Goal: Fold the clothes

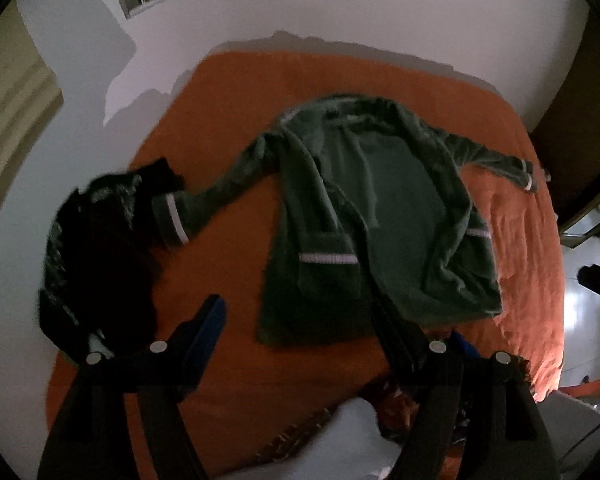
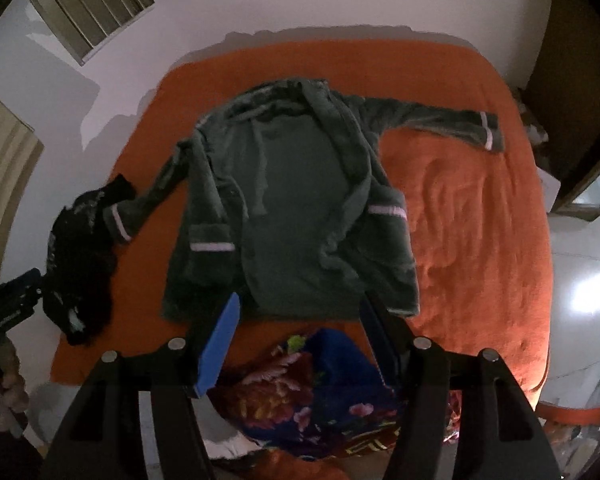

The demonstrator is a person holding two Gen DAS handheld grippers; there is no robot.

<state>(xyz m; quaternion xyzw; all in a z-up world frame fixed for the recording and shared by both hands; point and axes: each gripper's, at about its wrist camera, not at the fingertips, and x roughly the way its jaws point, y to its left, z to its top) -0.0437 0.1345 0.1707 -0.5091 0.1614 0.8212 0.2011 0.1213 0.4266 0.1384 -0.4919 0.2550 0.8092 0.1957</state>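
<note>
Nearest the lens, both tools hang with fingers spread wide, holding nothing — right gripper (image 2: pixel 296 336), left gripper (image 1: pixel 296 332). The orange bed (image 2: pixel 480 240) carries the green robe (image 2: pixel 300 208) spread open at centre, sleeves toward nine and two o'clock. Thick, soft, floppy — best pinched at hem corners or cuffs. A dark garment (image 2: pixel 84 264) sits at nine.

Green robe (image 2: pixel 296 208), orange bedsheet (image 2: pixel 472 216), floral blanket (image 2: pixel 308 392)
</note>
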